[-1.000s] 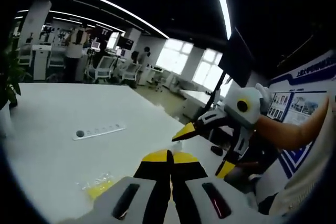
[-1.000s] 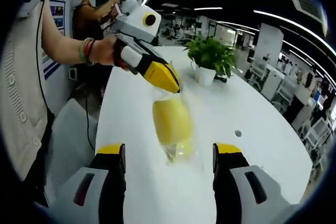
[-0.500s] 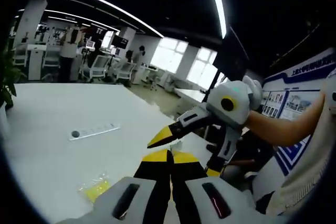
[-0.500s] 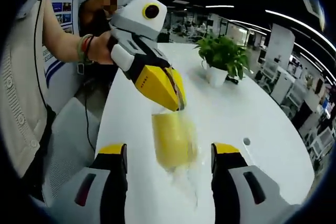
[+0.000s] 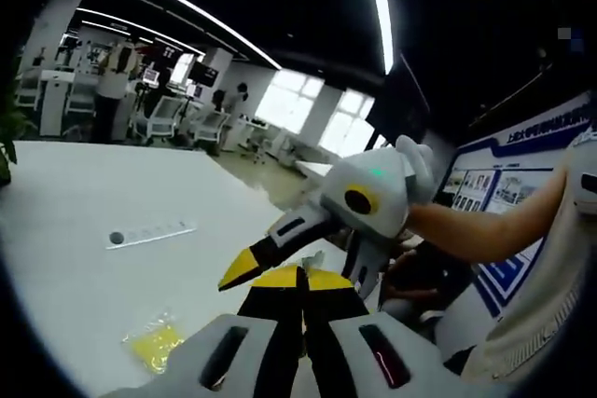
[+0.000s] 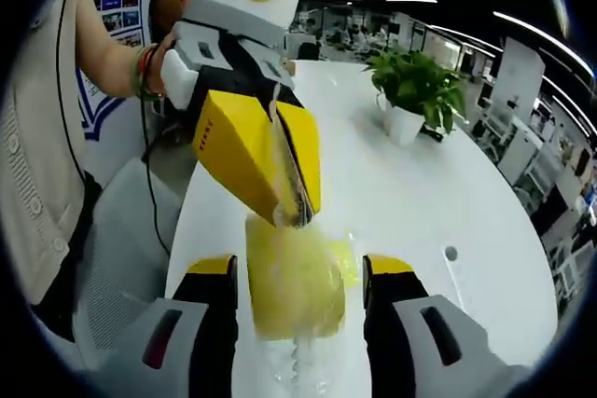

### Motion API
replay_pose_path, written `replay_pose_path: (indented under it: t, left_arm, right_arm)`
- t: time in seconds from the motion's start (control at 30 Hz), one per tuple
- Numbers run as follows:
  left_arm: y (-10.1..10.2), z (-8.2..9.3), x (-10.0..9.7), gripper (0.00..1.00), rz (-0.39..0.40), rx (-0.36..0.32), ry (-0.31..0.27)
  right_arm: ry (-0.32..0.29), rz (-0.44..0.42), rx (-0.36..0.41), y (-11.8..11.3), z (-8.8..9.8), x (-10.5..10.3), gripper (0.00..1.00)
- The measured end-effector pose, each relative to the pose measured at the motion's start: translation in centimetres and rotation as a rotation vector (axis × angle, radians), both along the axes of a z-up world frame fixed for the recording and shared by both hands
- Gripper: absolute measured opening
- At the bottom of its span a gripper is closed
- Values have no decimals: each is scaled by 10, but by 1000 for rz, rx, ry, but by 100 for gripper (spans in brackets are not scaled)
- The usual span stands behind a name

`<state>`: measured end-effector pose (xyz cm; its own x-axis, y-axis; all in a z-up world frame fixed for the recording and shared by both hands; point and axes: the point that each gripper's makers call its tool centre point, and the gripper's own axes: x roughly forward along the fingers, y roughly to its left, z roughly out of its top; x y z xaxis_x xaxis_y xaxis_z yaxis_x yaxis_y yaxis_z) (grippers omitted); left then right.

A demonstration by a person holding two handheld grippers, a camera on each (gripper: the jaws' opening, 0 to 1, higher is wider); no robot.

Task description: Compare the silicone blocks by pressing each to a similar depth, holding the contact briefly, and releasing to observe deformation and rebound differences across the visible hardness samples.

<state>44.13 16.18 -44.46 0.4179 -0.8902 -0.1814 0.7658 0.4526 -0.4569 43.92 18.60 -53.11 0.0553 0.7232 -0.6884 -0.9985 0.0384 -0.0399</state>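
Fingers of the left gripper sit pressed together in the left gripper view, above the white surface; a small yellow bagged sample lies there, and the right gripper reaches in.

From the right gripper view, the right gripper's fingers stand apart around a bagged yellow silicone block, whose bag top the left gripper pinches. Pressing hasn't begun, I'd say; next, close gently on the block.

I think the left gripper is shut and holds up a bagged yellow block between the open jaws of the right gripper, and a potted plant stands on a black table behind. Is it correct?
Not quite: the table is white, not black, as the right gripper view shows. The rest holds: the left gripper is shut and holds the bagged yellow block between the open right gripper's jaws, with the potted plant behind.
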Motion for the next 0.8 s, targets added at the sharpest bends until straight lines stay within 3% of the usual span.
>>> replay_pose_path:
  t: [0.07,0.3,0.4,0.8]
  left_arm:
    - [-1,2,-1,0,-5,3,-8]
    - [1,6,-3,0,-12,11,-24]
    - [2,7,-6,0,-14,14,-32]
    - [3,6,-13,0,-30,30,-41]
  right_arm:
    - [10,7,-1,0,0,-2,33]
    - [-19,16,19,3,4,-2,29]
    - [38,-9,18,5,5,-7,25]
    - [61,0,-12,5,1,-19,14]
